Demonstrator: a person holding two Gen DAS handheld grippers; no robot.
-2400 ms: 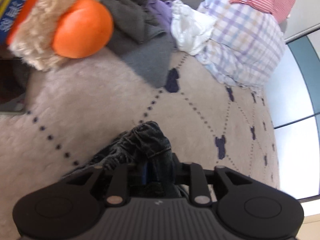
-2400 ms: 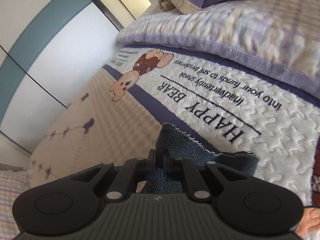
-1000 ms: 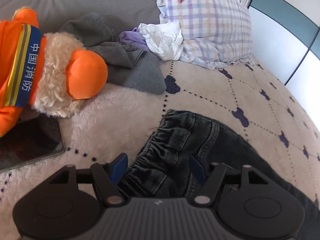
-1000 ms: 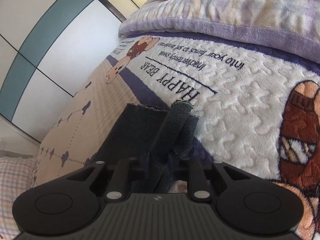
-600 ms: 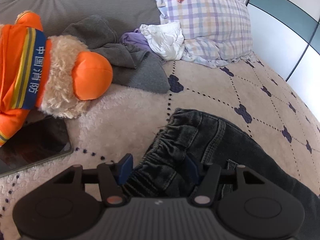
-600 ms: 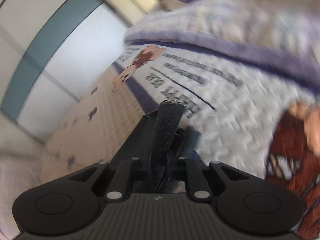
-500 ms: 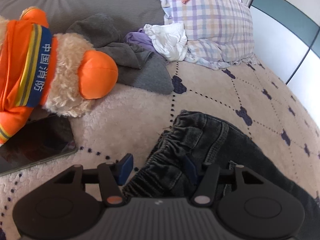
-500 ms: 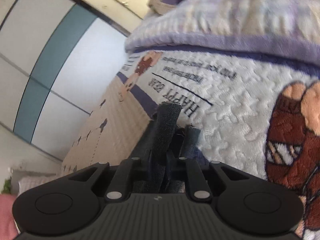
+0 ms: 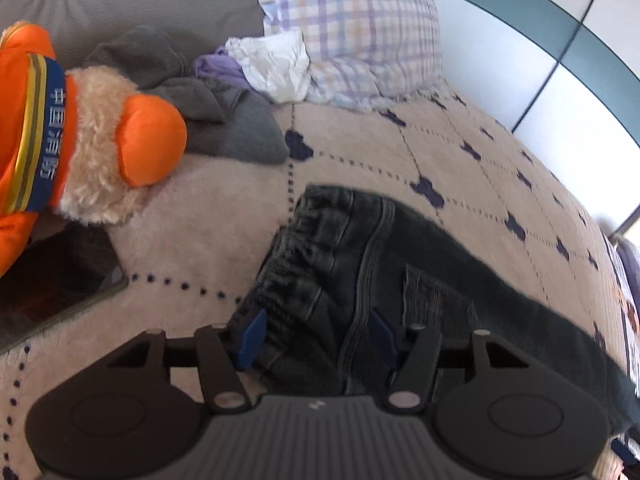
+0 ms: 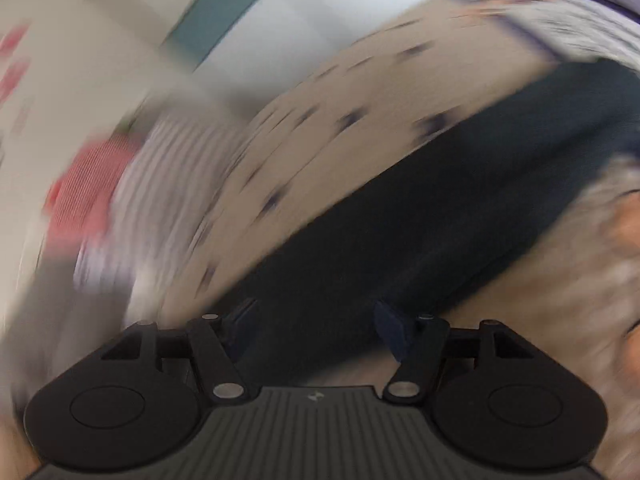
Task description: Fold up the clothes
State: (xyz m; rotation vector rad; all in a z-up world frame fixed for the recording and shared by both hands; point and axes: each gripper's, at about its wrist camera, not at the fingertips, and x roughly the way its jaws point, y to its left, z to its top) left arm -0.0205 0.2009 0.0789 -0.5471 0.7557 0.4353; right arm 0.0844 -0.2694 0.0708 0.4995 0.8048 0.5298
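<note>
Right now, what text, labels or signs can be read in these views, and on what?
"中国消防", running sideways on the blue band of the plush toy.
Small pale mark on the left gripper housing: a logo, not readable text.
Right wrist view: too blurred; any print on the blanket is unreadable.

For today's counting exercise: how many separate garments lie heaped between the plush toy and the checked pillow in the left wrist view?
3 visible: a grey garment nearest the plush toy, a purple one behind it, and a white one against the checked pillow. More may be hidden underneath.
</note>
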